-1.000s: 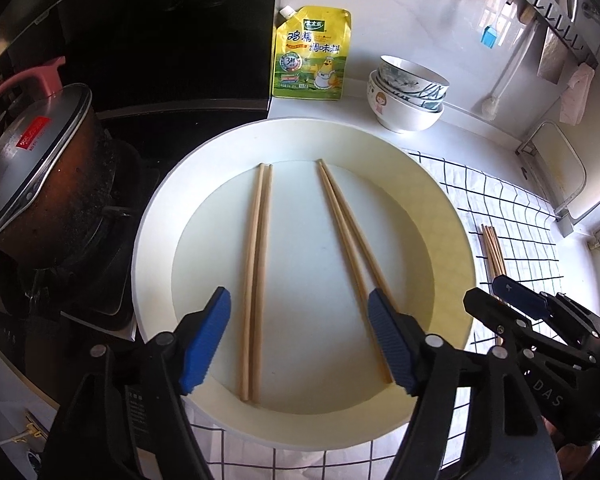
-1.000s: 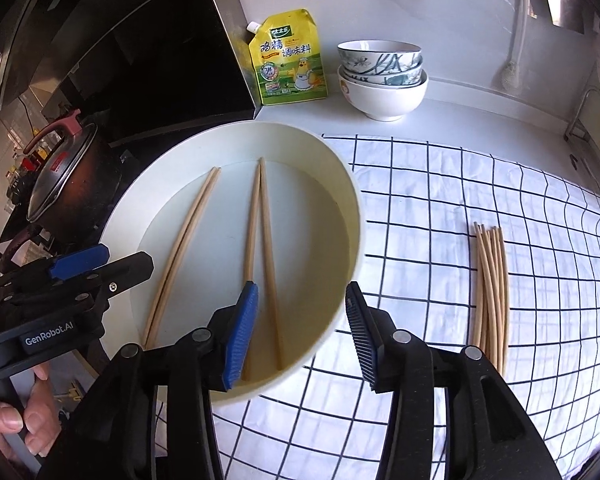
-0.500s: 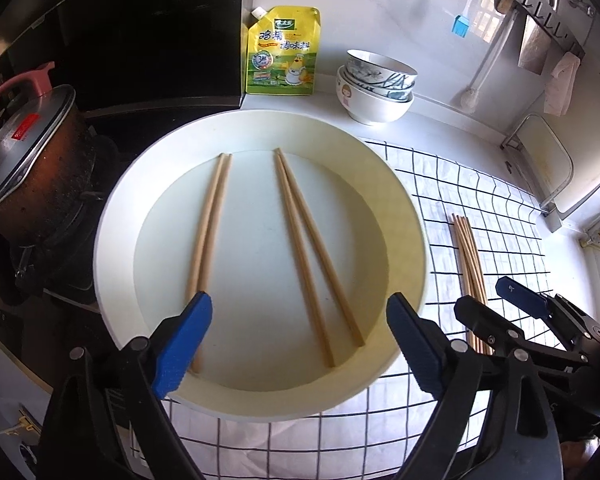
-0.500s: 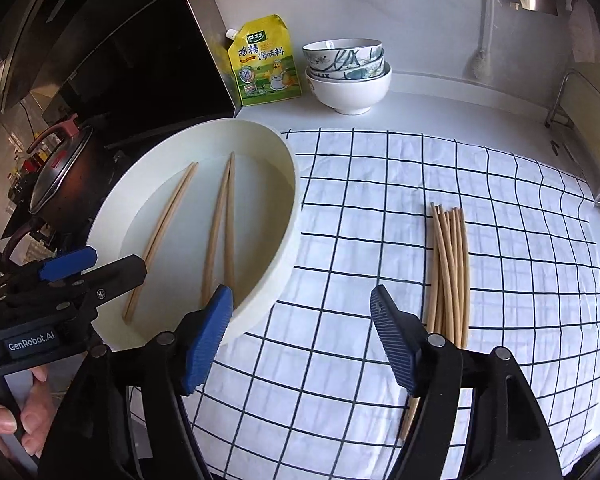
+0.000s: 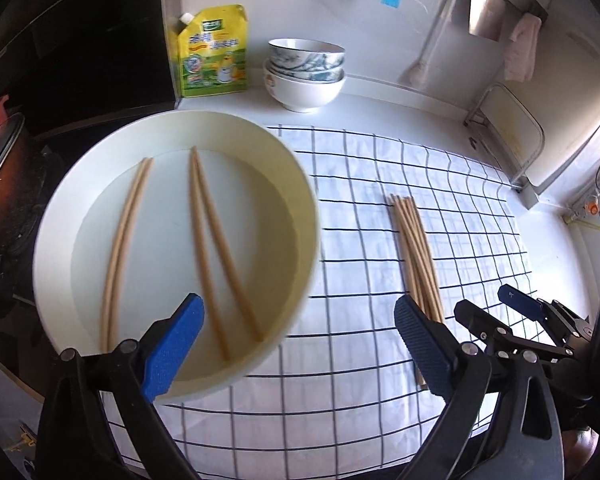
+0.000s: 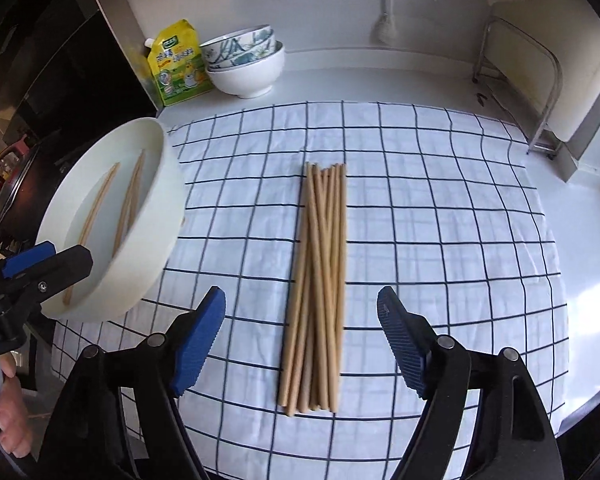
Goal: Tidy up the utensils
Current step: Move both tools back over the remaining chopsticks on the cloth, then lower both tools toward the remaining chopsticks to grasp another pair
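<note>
We hold both grippers over the counter (image 6: 580, 208), each tilted steeply down. The right gripper (image 6: 302, 338) has just been opening; its fingers stand wide with nothing pressed between them, and the bundle of chopsticks (image 6: 320, 280) lies on the checked cloth (image 6: 440, 200) straight ahead, running lengthwise through the gap, its near ends just short of the pads. The left gripper (image 5: 300, 344) has also just been opening; fingers wide, empty. Its left finger hangs over the near rim of the white basin (image 5: 52, 216), where two pairs of chopsticks (image 5: 204, 240) lie; the bundle sits just beyond its right finger. Our reading: some chopsticks are gathered on the cloth, four remain in the basin. Risks from here: closing on the bundle near its end may let the far ends droop or fan out; a loose pinch could shed a stick; fingers dragging may bunch the cloth; the left finger could knock the basin rim and shift it toward the stove side.
</note>
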### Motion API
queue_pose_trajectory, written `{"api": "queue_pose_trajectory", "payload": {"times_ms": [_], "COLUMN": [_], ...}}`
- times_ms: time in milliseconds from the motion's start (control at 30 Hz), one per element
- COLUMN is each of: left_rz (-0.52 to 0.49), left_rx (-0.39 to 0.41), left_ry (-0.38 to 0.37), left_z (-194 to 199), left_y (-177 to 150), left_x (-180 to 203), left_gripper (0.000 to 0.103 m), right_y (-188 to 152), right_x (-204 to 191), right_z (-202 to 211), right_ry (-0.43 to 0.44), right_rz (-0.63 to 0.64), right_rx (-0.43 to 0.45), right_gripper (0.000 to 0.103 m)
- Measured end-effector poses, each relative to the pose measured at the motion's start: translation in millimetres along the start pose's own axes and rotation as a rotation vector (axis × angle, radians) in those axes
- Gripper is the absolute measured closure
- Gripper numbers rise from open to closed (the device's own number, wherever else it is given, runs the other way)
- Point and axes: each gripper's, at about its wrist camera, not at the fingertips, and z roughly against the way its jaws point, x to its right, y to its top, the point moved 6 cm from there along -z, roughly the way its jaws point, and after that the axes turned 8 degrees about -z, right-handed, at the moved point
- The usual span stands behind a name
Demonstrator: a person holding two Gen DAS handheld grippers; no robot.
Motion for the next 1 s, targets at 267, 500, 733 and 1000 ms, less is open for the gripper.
{"api": "queue_pose_trajectory", "payload": {"times_ms": [267,500,733,1000], "left_rz": [-0.040,-0.056,-0.057,-0.057], "left_rx": [-0.019,-0.052,-0.091,-0.110], "left_ry": [-0.003,0.017,0.045,0.037], "left_z": [-13.2,-30.1,-49.0,-63.1], "left_y": [-7.9,-21.1,-35.9,-40.0], "left_x": [40.2,59.0,64.4,68.4], "left_gripper": [0.008,0.008,0.008,0.008], "right_y": [-11.0,-15.3,-16.9,-11.3], "right_x": [38.8,57.2,59.6,58.2], "right_z": [-12.3,-34.4,-55.7,-69.5], "right_ry": [-0.024,-0.041,-0.031,-0.062], "right_rz": [-0.023,-0.002,0.011,0.035], "right_rx": [-0.022,-0.039,-0.055,-0.059], "right_gripper": [0.028,0.028,0.028,0.028]}}
